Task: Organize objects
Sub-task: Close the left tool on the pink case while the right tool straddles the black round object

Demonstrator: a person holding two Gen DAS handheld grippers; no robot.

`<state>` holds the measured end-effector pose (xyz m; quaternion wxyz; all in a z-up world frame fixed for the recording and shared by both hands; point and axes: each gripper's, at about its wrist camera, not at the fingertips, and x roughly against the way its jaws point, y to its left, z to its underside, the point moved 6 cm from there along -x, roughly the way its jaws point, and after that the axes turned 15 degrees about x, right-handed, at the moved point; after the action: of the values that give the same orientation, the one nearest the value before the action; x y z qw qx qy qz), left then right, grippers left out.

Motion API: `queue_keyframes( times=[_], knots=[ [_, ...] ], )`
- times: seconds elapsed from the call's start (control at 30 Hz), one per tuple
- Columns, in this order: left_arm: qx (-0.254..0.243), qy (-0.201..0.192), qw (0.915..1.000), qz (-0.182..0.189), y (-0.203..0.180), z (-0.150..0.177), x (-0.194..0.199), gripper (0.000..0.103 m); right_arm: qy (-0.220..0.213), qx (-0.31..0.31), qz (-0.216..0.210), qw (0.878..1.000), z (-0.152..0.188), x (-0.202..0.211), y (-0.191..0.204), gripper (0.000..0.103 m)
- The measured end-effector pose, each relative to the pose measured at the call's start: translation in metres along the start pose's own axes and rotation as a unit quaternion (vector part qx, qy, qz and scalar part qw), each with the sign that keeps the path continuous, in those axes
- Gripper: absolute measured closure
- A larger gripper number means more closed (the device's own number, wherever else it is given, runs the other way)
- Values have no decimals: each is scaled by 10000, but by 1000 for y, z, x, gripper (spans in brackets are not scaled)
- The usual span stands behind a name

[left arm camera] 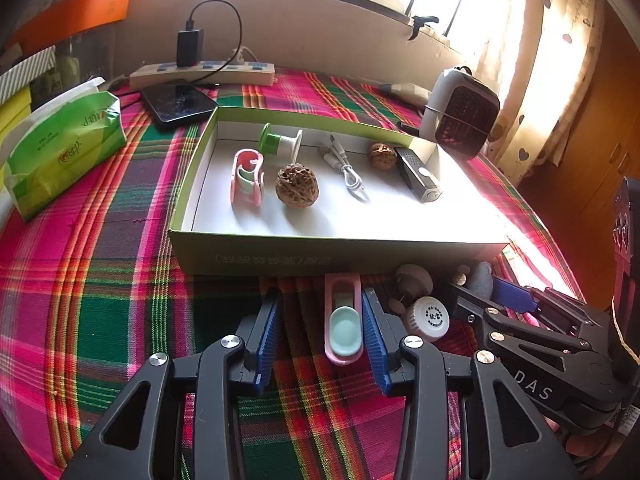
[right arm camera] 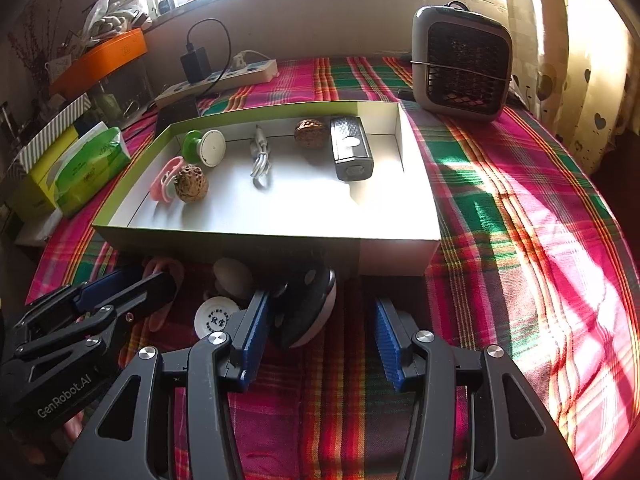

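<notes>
Worktop [left arm camera: 100,280] under its plaid cloth carried everything, and I read the green box [left arm camera: 332,258] at centre frame as the collecting tray. Along its far half lay a spool [left arm camera: 280,142], a pink clip [left arm camera: 247,176], two walnuts, the larger [left arm camera: 297,186] beside the clip, a coiled cable [left arm camera: 346,168] and a dark lighter-like block [left arm camera: 418,176], spaced in a loose row, presumably so each stays easy to find.

Below the box's near wall, unsorted pieces waited: a second pink clip [left arm camera: 344,320], a white cap [left arm camera: 428,318], a pale mushroom-shaped thing [left arm camera: 414,280] and a dark rounded device [right arm camera: 308,312].

My left gripper [left arm camera: 320,336] sat low and level, jaws wide, the clip against its right inner pad, not yet pinched. My right gripper [right arm camera: 320,344] pointed at the box, jaws wide, the dark device just beside its left finger.
</notes>
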<state>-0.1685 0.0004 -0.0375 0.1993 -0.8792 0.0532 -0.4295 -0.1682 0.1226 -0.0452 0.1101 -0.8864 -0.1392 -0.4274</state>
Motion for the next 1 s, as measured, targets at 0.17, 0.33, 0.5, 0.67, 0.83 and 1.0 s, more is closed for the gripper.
queue_keyframes(
  times=[0.17, 0.33, 0.5, 0.67, 0.83, 1.0],
  knots=[
    [8, 1, 10000, 8, 0, 0, 0, 65, -45, 23, 61, 10000, 4, 2, -3, 54],
    [17, 2, 10000, 18, 0, 0, 0, 65, -77, 104, 128, 9998, 6, 4, -4, 67],
    [41, 8, 10000, 44, 0, 0, 0, 65, -132, 62, -22, 9999, 9, 6, -9, 72],
    [-53, -7, 10000, -66, -1, 0, -1, 65, -183, 36, -169, 9997, 11, 9, -11, 73],
    [-155, -24, 9997, -191, -4, 2, -2, 65, -222, 17, -319, 9992, 12, 9, -13, 74],
    [-278, -43, 9990, -339, -7, 3, -2, 65, -216, 145, -371, 9990, 12, 9, -12, 74]
  ],
)
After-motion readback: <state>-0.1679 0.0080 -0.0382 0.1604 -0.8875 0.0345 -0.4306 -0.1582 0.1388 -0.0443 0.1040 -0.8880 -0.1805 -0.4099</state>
